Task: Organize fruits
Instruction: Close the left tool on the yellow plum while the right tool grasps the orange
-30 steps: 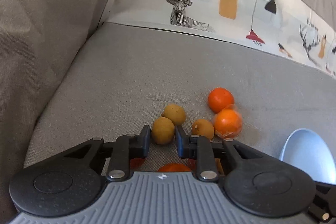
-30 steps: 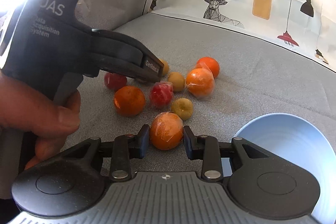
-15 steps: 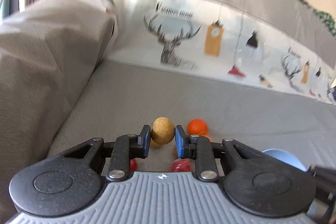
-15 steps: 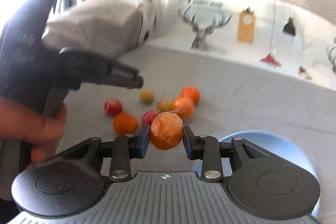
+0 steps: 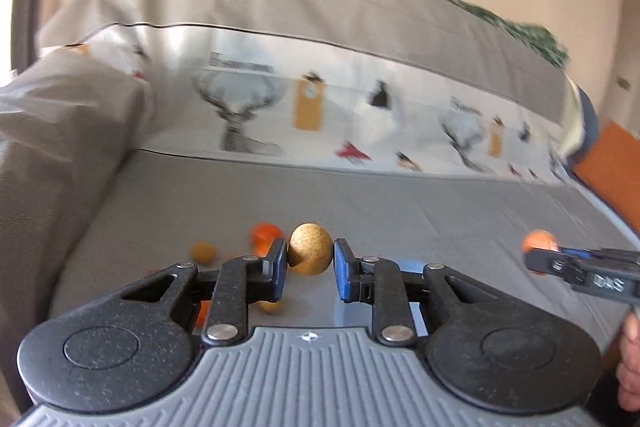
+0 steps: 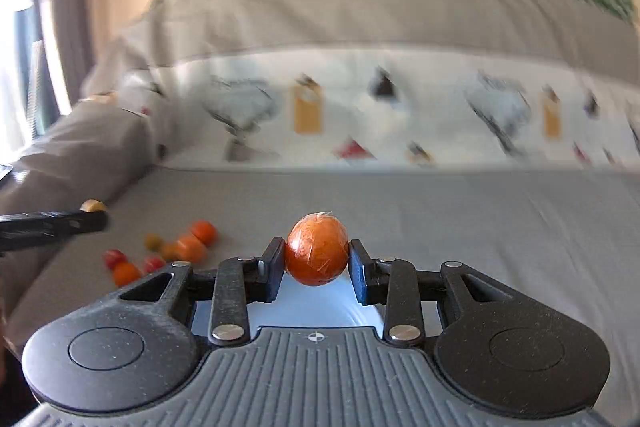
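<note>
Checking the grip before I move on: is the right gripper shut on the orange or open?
Shut on it. The right gripper has both fingers pressed against the wrapped orange, held in the air above the blue bowl.

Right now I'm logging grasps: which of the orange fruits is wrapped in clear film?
The orange fruit clamped in the right gripper; crinkled film shines on it. The orange ones on the sofa are too blurred to judge.

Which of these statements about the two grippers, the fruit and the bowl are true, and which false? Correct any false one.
1. The left gripper holds a brown round fruit. True.
2. The right gripper is empty. False: it grips a film-wrapped orange.
3. The blue bowl shows below the right gripper. True.
4. All fruit is off the sofa seat. False: several loose fruits lie there.
</note>
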Action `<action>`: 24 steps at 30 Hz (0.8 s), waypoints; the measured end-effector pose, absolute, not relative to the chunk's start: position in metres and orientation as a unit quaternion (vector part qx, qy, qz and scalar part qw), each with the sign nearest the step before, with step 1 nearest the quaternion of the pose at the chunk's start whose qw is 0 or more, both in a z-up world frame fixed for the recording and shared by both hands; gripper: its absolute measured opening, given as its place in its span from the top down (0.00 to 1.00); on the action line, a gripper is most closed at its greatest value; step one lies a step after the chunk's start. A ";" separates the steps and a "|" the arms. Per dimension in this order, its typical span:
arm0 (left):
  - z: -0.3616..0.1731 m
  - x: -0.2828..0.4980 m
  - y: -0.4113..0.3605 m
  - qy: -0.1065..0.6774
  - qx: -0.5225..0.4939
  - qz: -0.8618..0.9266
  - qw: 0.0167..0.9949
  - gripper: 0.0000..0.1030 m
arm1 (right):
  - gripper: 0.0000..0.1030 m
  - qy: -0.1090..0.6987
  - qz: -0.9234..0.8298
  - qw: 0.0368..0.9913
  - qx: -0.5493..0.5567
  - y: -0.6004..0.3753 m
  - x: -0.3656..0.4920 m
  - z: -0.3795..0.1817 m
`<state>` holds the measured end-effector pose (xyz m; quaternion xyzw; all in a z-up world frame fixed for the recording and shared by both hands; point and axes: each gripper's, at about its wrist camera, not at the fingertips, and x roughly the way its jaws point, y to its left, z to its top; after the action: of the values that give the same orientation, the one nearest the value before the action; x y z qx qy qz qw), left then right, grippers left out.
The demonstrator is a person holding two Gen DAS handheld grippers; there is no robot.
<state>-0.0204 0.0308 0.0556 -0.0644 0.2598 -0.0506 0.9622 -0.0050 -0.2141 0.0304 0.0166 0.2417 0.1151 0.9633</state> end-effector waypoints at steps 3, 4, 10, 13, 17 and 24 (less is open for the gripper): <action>0.044 -0.027 -0.004 0.280 -0.020 -0.089 0.956 0.74 | 0.66 0.261 0.107 0.959 0.037 -0.231 -0.011 0.010; 0.039 -0.030 -0.018 0.286 0.004 -0.101 0.953 0.73 | 0.66 0.272 0.103 0.956 0.026 -0.232 -0.012 0.002; 0.010 -0.037 -0.066 0.292 0.115 -0.150 0.937 0.73 | 0.66 0.282 0.106 0.953 0.005 -0.230 -0.013 -0.006; 0.005 -0.033 -0.063 0.296 0.114 -0.152 0.936 0.73 | 0.66 0.276 0.118 0.954 -0.006 -0.218 -0.010 -0.004; 0.003 -0.023 -0.047 0.310 0.086 -0.140 0.936 0.73 | 0.66 0.280 0.129 0.951 -0.019 -0.205 -0.006 -0.006; 0.006 -0.015 -0.041 0.319 0.065 -0.136 0.936 0.73 | 0.66 0.292 0.129 0.948 -0.021 -0.201 0.000 -0.011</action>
<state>-0.0146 -0.0410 0.0055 0.0650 0.3185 -0.1364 0.9358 0.0002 -0.2013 -0.0113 -0.0206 0.2918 0.1287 0.9475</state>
